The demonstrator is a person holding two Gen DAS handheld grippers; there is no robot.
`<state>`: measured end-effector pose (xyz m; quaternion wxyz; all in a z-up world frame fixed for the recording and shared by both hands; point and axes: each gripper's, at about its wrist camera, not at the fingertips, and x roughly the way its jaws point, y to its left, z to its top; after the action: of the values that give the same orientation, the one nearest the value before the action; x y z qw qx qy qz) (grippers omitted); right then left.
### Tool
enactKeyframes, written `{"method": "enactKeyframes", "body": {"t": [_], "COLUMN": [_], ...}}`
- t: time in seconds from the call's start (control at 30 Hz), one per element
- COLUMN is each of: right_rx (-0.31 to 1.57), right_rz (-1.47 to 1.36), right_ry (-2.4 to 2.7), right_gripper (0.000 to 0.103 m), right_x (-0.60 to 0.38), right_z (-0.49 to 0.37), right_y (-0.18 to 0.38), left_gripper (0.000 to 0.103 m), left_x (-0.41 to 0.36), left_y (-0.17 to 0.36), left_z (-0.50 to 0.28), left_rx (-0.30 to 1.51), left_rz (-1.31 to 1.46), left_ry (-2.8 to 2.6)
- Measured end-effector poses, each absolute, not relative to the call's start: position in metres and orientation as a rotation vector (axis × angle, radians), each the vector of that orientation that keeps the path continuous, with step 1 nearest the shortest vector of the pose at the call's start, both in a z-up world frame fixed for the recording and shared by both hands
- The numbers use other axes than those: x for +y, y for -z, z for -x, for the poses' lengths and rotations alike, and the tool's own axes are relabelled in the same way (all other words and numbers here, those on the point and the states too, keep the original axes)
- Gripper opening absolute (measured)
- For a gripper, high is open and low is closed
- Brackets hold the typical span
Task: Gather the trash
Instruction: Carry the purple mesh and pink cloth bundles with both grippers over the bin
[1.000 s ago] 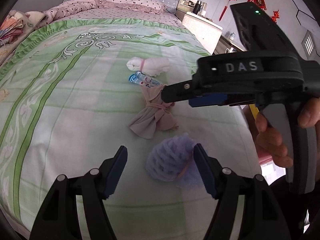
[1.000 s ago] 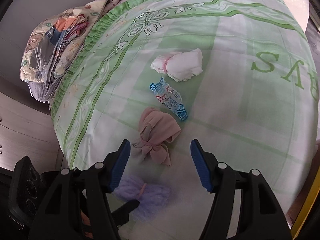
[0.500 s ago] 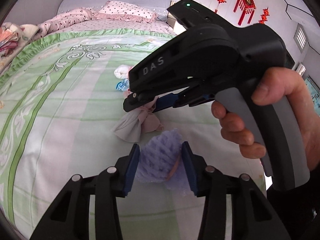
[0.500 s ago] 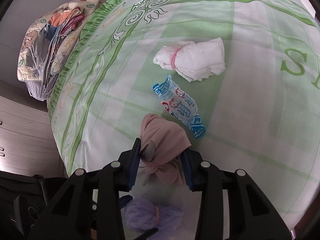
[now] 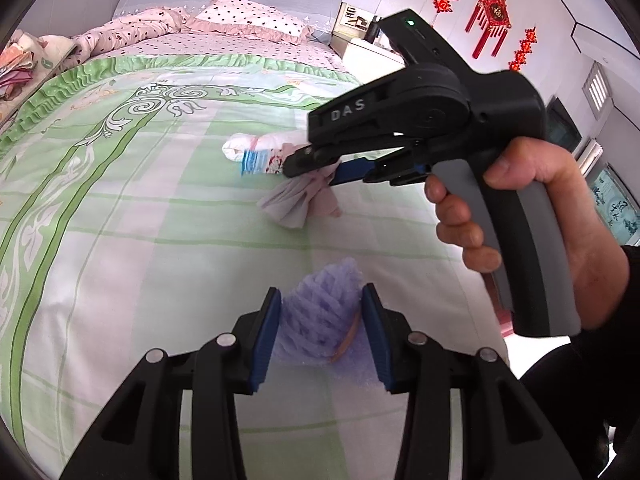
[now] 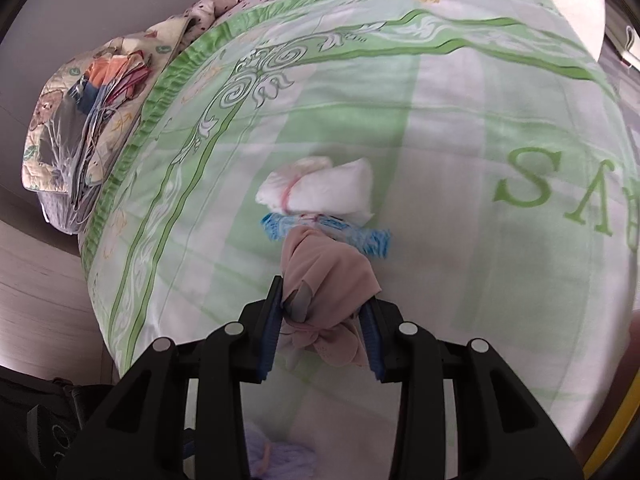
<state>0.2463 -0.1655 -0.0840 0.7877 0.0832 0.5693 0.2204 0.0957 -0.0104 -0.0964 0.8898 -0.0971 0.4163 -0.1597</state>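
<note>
Green-and-white patterned bedspread point(image 5: 120, 240) below me. My left gripper point(image 5: 320, 332) clamps the crumpled purple foam net point(image 5: 320, 312); right gripper point(image 6: 320, 332) grips the knotted pink cloth bundle point(image 6: 328, 280).

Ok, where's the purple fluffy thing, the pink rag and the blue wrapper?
purple foam net point(image 5: 320, 312): left wrist view, middle of its bulge between the pads.
pink cloth bundle point(image 6: 332, 276): right wrist view, its rounded top.
blue wrapper point(image 6: 378, 242): right wrist view, its frilly right end.
</note>
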Motion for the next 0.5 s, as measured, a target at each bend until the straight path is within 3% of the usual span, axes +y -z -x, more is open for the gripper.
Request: {"method": "enactKeyframes", "body": {"t": [0.5], "right_rx": [1.085], "right_rz": [-0.22], "right_ry": [-0.38], "right_gripper": [0.034], "right_x": [-0.242], "right_z": [-0.228], "right_y": [0.032], "left_gripper": [0.038], "left_x": [-0.011], "left_y": [0.064], "left_z": [-0.083], "left_rx": [0.807], "left_rz": [0.183], "left_ry": [0.33]}}
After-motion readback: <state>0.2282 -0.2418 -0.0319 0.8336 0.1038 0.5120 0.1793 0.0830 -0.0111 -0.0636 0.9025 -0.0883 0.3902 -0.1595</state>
